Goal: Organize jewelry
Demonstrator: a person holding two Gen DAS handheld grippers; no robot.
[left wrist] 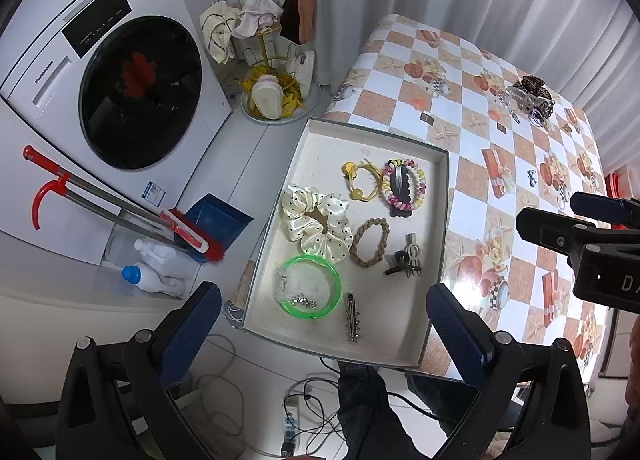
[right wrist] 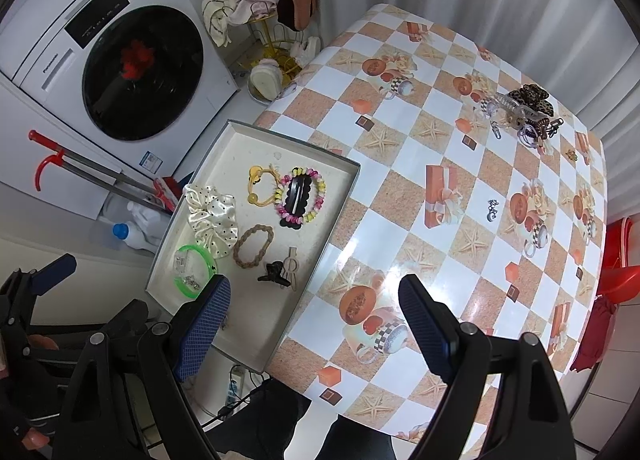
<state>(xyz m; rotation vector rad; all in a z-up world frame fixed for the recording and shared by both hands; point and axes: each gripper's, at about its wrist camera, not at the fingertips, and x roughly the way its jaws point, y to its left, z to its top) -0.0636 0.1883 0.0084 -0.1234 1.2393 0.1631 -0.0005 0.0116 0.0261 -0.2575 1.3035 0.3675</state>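
A laundry corner with a white front-loading washing machine (left wrist: 120, 76) and pale curtains holds a table (right wrist: 400, 196) covered in checked oilcloth, and a shallow grey-rimmed tray (left wrist: 434, 260) sits at the table's near-left corner, overhanging the edge. In it lie a polka-dot satin scrunchie (left wrist: 316, 220), a green bangle (left wrist: 310, 286), a braided hair tie (left wrist: 370, 242), a spiral tie around a black snap clip (left wrist: 404, 188), a yellow elastic (left wrist: 362, 180) and a spiked metal clip (left wrist: 352, 318). The left gripper (left wrist: 324, 336) hangs spread and empty over the tray's near end; the right gripper (right wrist: 316, 324) is likewise spread wide with nothing between its pads, above the tray's edge and bare oilcloth. The remaining jewelry, a leopard-print claw clip (right wrist: 528, 98) heaped with keyrings and small clips, lies well apart at the far side, with a small silver charm (right wrist: 492, 210) alone mid-table. The main risk, I judge, is nudging the overhanging tray while reaching, tipping it to the floor; the tiny charm could also slip from wide pads. The right view shows the far heap and the charm plainly; the left shows the spiked clip, which the right finger (right wrist: 204, 328) hides in the right view.
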